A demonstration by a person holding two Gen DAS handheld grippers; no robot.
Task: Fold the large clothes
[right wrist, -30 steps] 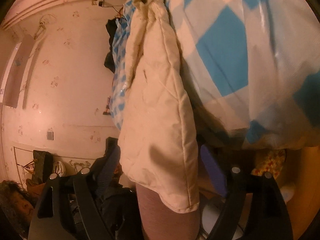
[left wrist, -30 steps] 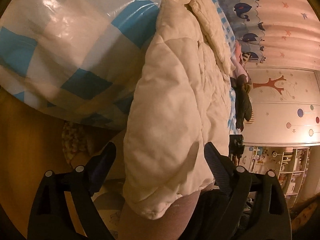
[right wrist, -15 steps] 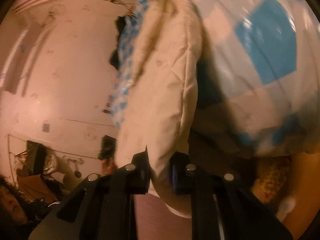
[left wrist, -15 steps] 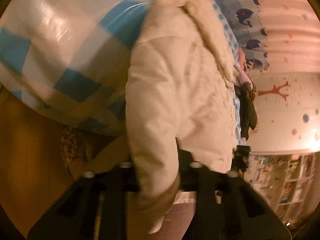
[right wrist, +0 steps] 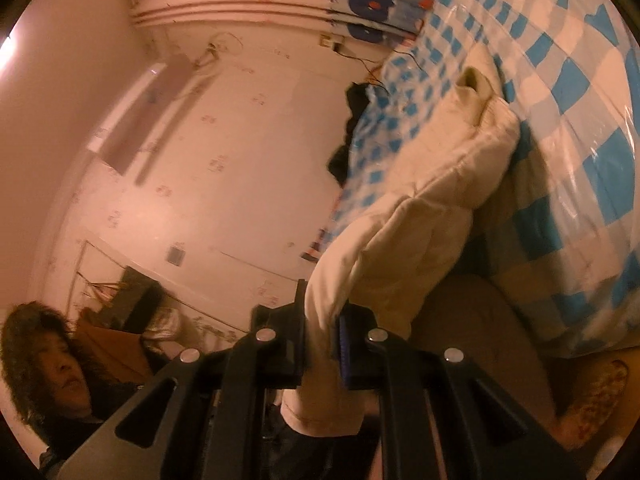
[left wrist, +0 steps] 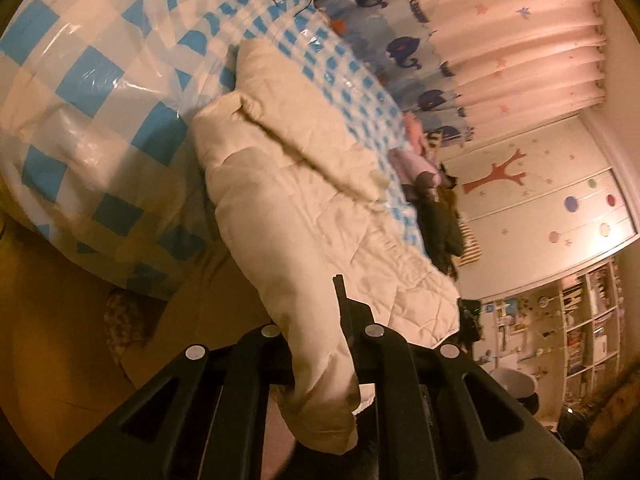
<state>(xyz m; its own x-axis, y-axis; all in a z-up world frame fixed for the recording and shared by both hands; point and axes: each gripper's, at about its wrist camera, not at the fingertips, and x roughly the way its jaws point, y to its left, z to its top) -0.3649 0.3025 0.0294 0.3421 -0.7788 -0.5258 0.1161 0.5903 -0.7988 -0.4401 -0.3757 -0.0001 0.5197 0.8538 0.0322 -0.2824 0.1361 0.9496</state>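
Your left gripper (left wrist: 316, 344) and right gripper (right wrist: 320, 340) have each clamped their fingers tight on an edge of the cream quilted coat (left wrist: 304, 216), which lies on the blue-checked bed (left wrist: 100, 80).

One cream jacket (left wrist: 312, 216) lies on one checked sheet (left wrist: 92, 92). Two grippers, left (left wrist: 320, 344) and right (right wrist: 320, 340), one at each jacket cuff. One curtain (left wrist: 500, 40) beyond the sheet. One dark garment (left wrist: 440, 228) beside the jacket. One tree sticker (left wrist: 496, 176) on the wardrobe.
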